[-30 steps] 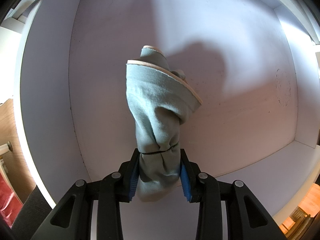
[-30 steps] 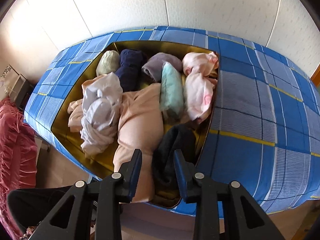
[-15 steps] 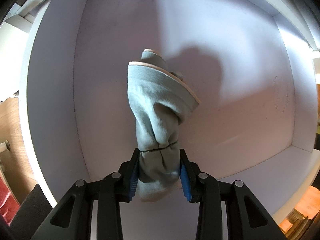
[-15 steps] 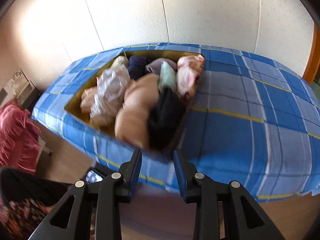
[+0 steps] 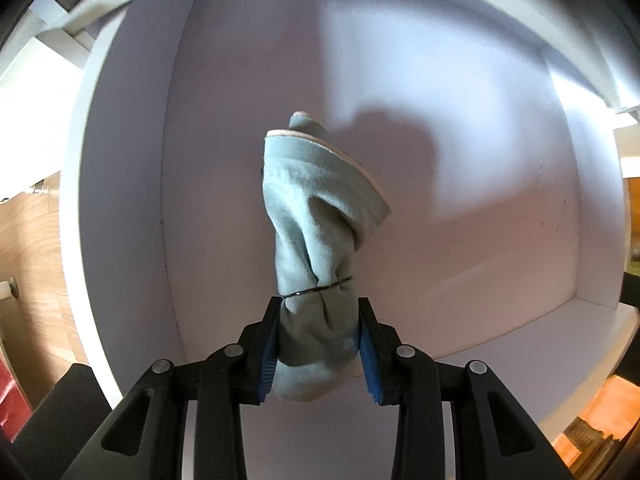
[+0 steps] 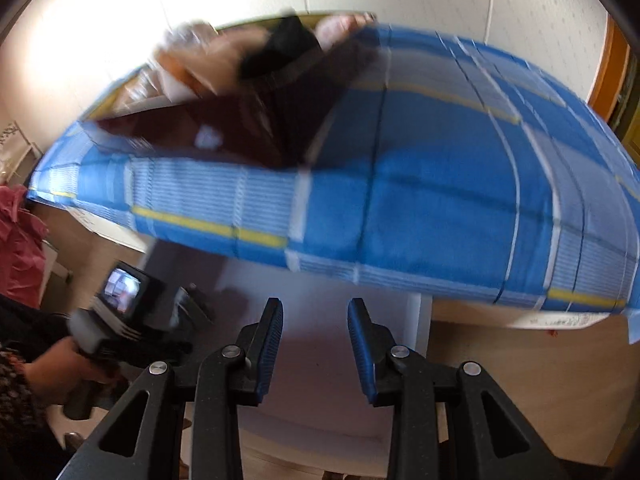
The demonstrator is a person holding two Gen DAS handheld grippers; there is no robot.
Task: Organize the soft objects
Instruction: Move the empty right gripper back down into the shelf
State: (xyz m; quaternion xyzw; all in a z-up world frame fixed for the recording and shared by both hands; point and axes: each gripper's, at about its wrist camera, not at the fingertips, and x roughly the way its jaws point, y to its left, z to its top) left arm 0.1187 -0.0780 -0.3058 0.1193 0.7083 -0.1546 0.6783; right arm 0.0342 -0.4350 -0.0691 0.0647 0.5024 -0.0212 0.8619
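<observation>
The right gripper (image 6: 315, 346) has dropped below the bed (image 6: 440, 184), jaws apart, empty; the left gripper (image 5: 319, 346) pinches the sock bundle (image 5: 316, 240), which may snag on release.

Right gripper (image 6: 315, 344): black frame, blue pads, jaws a little apart with nothing between them, over a white surface (image 6: 320, 300).

Bed (image 6: 440, 184): blue plaid cover with yellow and white stripes, blurred.

Dark box (image 6: 256, 132): set on the bed at upper left, edges blurred.

Soft items (image 6: 224, 56): heaped in the box; peach, pink and black pieces, not told apart clearly.

Person's hand (image 6: 68, 368): lower left, patterned sleeve, gripping a black handheld device (image 6: 124, 320) with a small lit screen.

Red fabric (image 6: 20, 248): far left edge.
</observation>
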